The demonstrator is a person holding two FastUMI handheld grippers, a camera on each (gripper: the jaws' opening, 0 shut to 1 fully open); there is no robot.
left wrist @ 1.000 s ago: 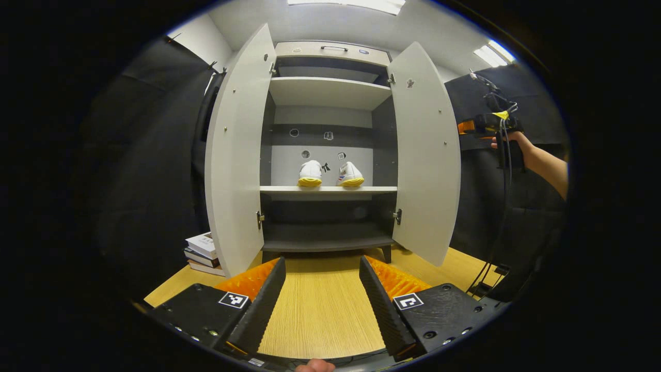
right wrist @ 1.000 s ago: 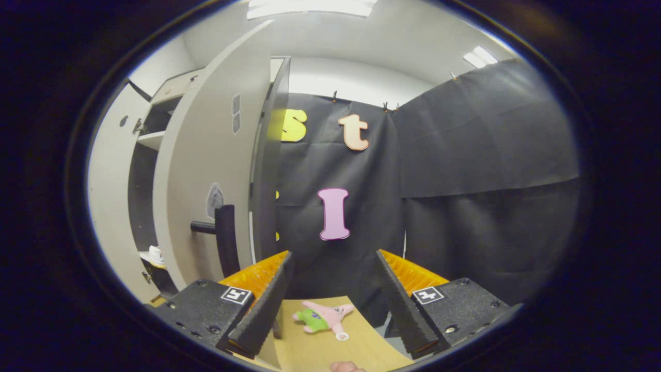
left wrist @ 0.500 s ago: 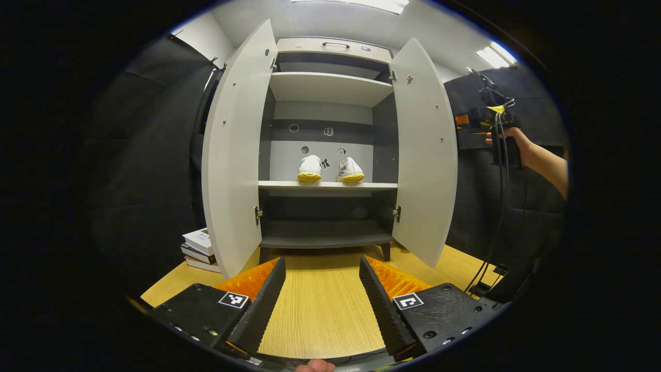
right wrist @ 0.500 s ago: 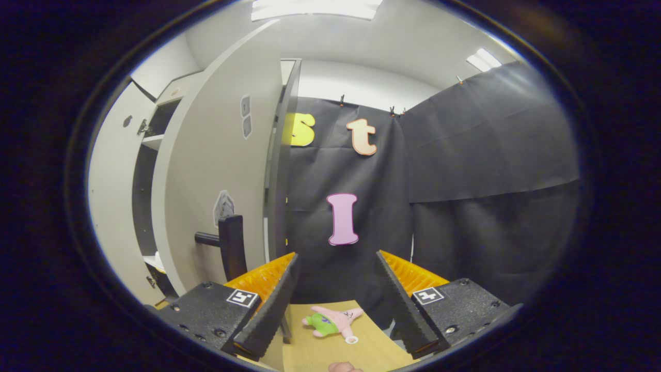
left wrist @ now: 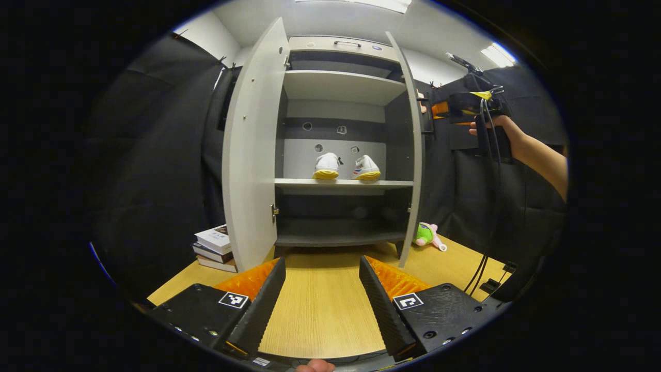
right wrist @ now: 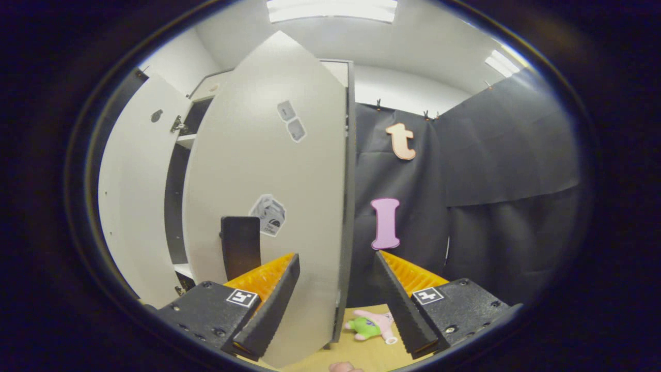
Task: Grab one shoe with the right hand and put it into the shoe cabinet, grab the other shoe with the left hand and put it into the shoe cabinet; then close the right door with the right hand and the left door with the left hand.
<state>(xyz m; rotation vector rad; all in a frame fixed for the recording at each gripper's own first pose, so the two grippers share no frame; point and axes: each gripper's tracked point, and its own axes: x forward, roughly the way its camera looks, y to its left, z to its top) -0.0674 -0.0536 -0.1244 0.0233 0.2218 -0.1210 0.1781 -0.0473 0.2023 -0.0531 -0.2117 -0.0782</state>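
Two white shoes (left wrist: 327, 166) (left wrist: 366, 168) with yellow soles stand side by side on the shoe cabinet's middle shelf (left wrist: 289, 182). The left door (left wrist: 253, 155) stands wide open. The right door (left wrist: 413, 155) shows edge-on in the left gripper view. My left gripper (left wrist: 321, 261) is open above the table, well back from the cabinet. A hand holds my right gripper (left wrist: 438, 109) high up behind the right door. In the right gripper view, my right gripper (right wrist: 335, 256) is open against the door's outer face (right wrist: 279, 175), to the right of its black handle (right wrist: 240, 247); the door's edge lies between the fingers.
A stack of books (left wrist: 214, 248) lies on the wooden table (left wrist: 320, 310) left of the cabinet. A pink and green plush toy (left wrist: 426, 235) lies on the table right of the cabinet, also in the right gripper view (right wrist: 369, 325). Cables hang from the right gripper.
The right door has swung from wide open to about halfway shut, with my right gripper moving left behind it. The plush toy has come into the left gripper view. Both grippers stayed open.
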